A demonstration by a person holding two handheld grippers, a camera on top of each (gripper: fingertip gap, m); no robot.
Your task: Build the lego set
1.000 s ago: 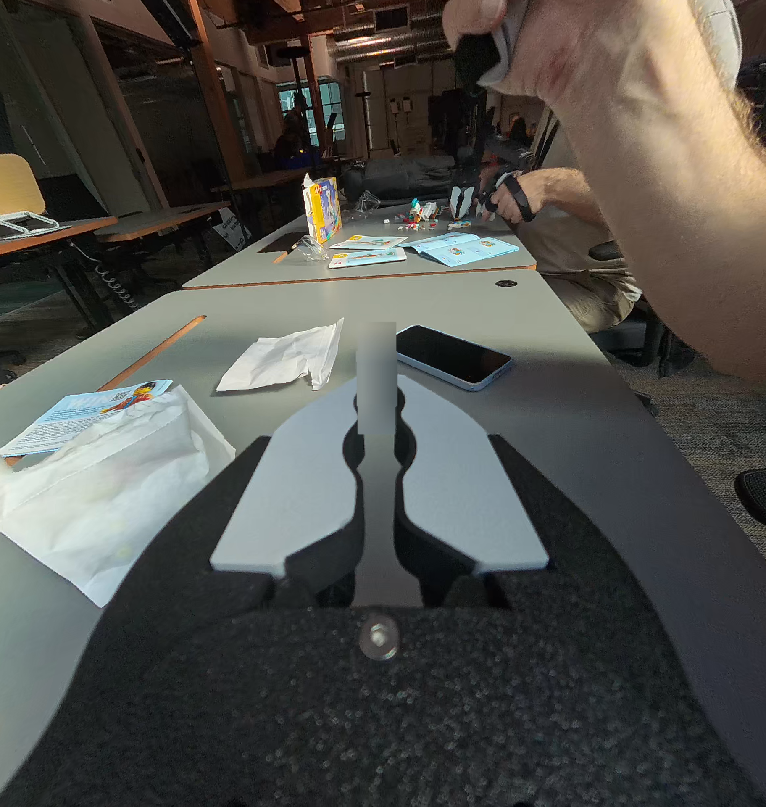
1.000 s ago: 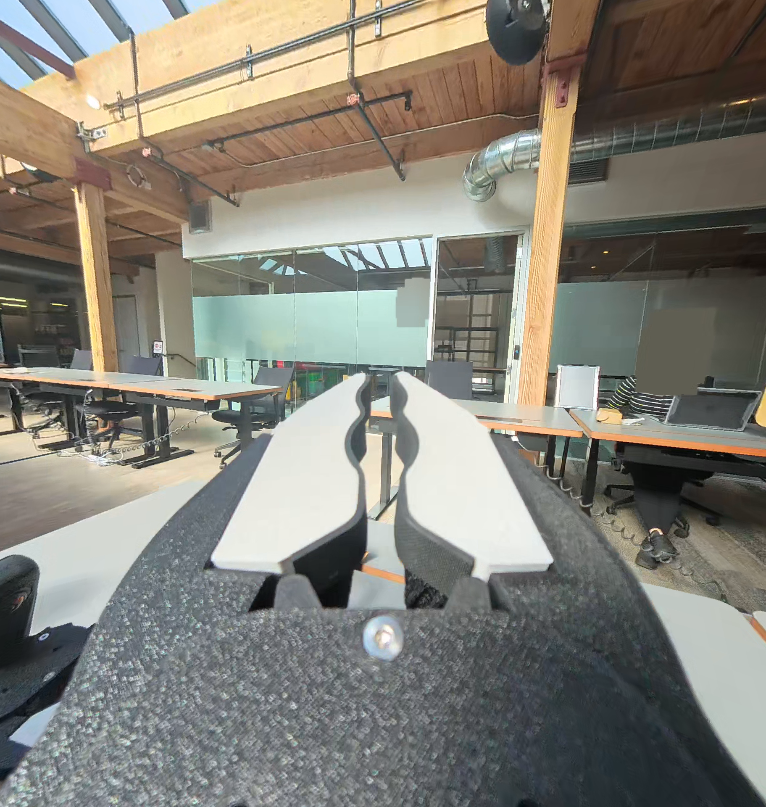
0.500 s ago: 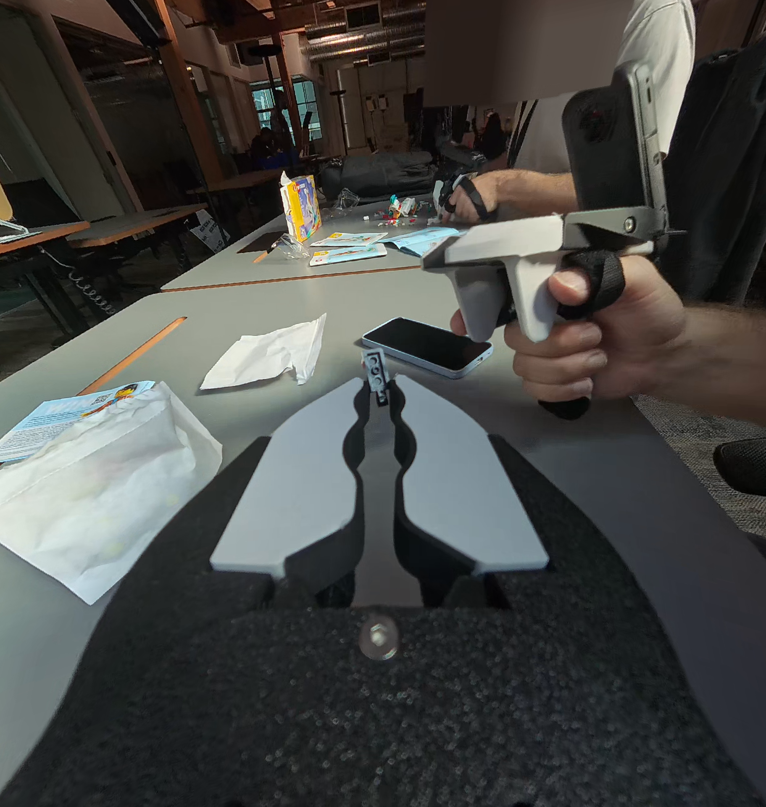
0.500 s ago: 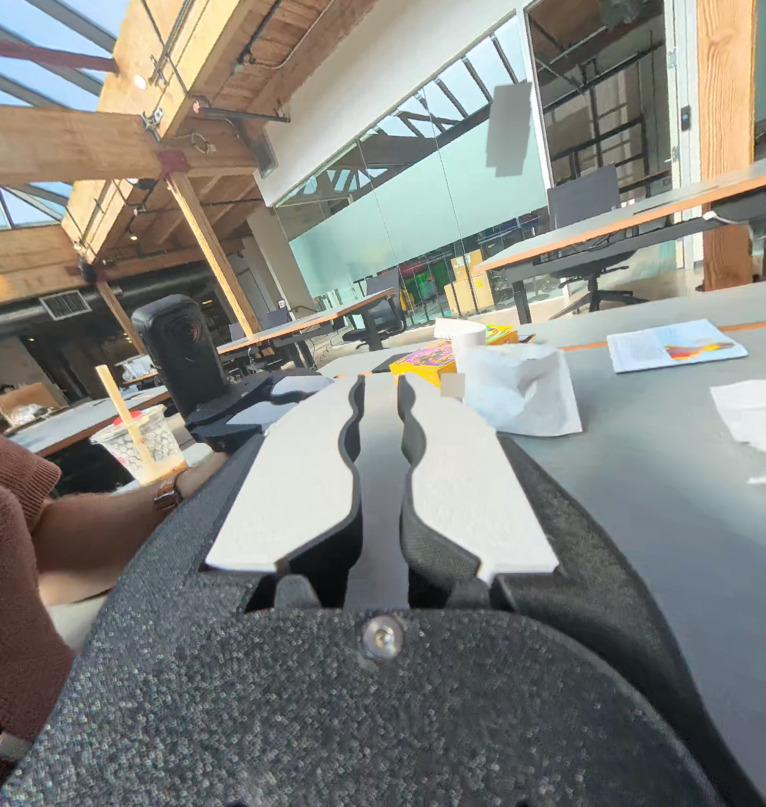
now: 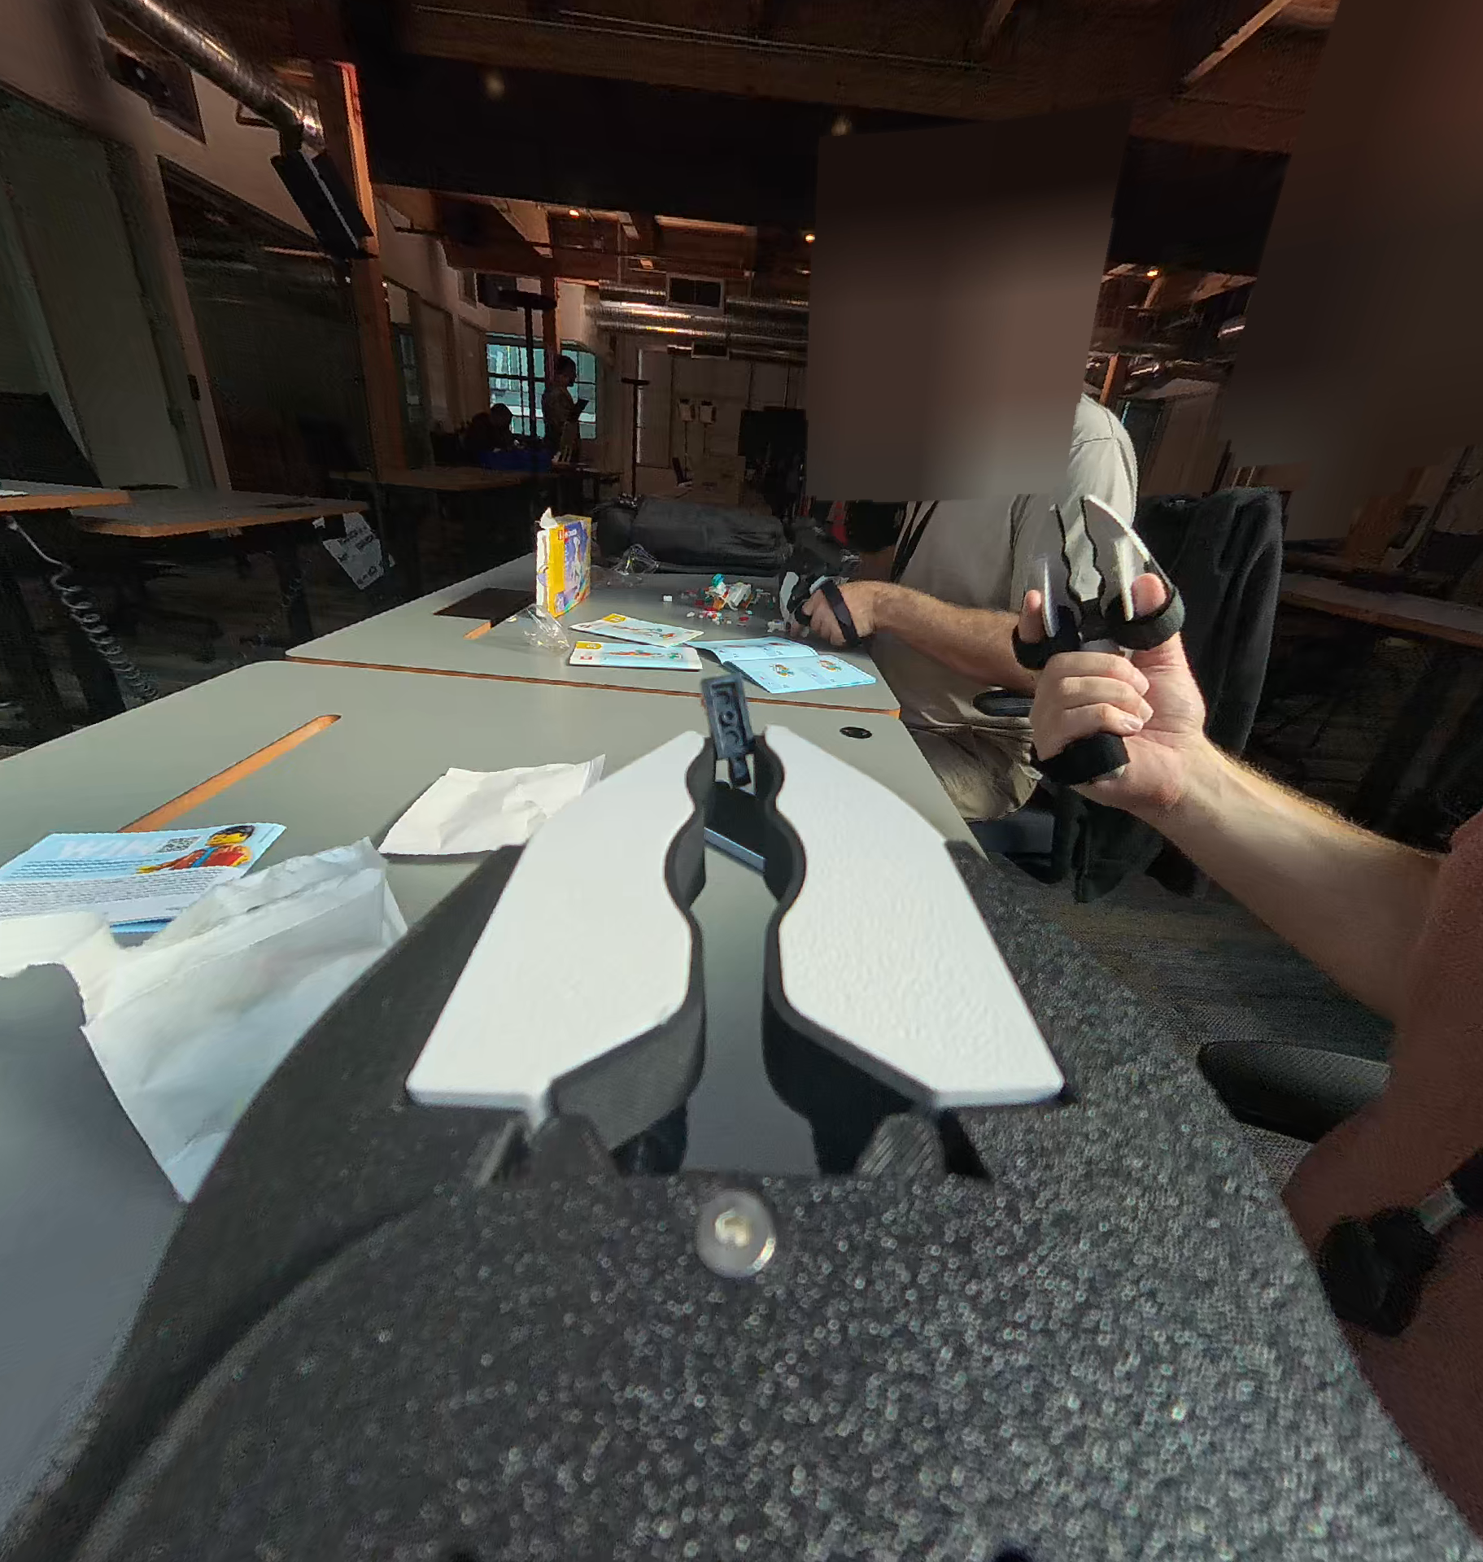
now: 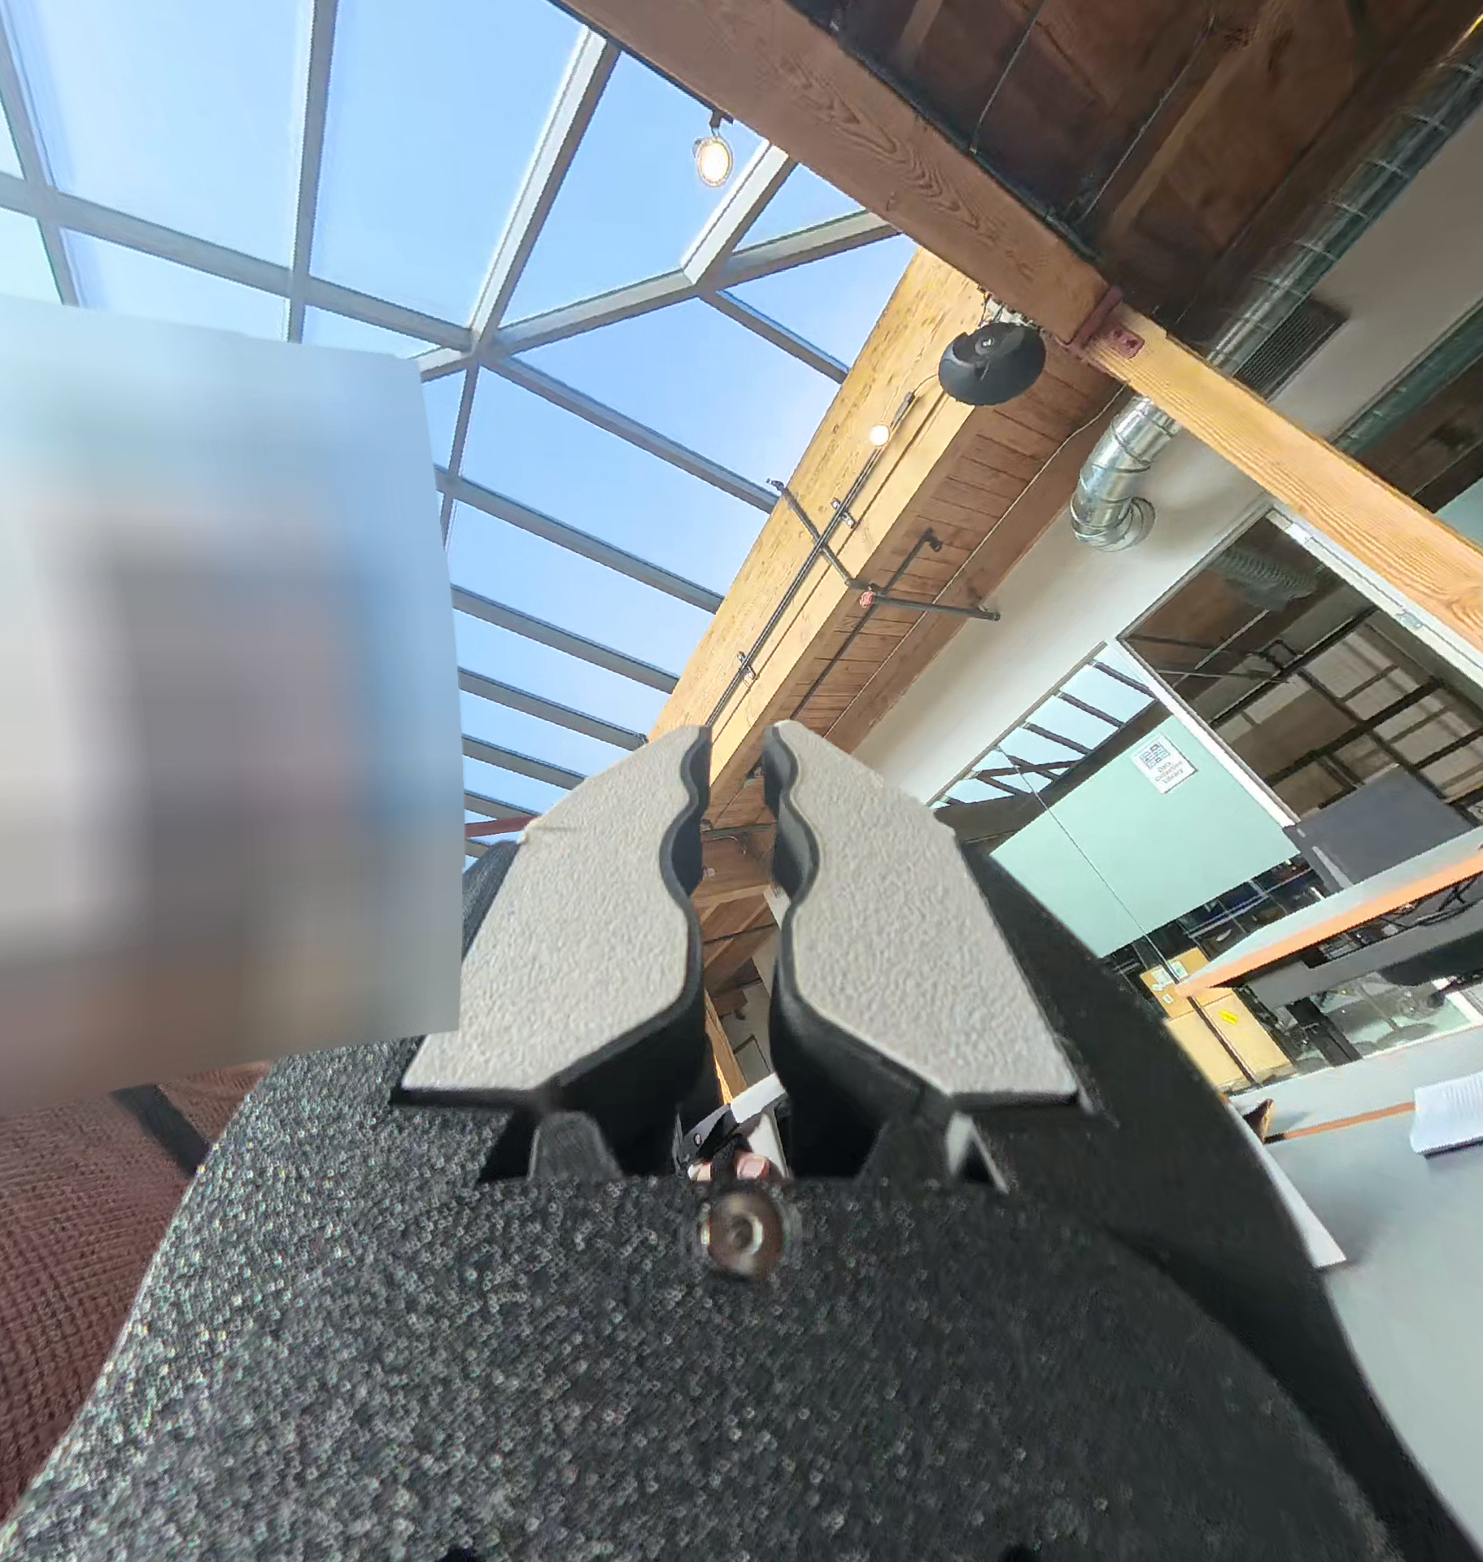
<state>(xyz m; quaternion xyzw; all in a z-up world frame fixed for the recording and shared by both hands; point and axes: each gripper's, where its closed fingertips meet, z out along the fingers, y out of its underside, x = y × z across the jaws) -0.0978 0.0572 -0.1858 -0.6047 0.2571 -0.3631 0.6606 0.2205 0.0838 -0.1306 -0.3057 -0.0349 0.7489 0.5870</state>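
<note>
While one dark lego plate (image 5: pixel 727 720) stands pinched at its tips, the left gripper (image 5: pixel 731 744) faces two white paper bags (image 5: pixel 231 972) leftward; the right gripper (image 6: pixel 733 744), nearly closed, holds nothing, pointing at the skylight (image 6: pixel 383 211).

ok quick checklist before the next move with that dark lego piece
1. Dark lego plate gripped at the tips of the left hand-held gripper: ok.
2. Plate straight: not ok, it tilts left.
3. Right hand-held gripper aimed at the work: not ok, it points at the skylight.
4. Right hand-held gripper free: ok, nothing between its slightly parted fingers.
5. Mating piece located: cannot tell, none in view.
6. Phone under the plate: not ok, move aside.
</note>
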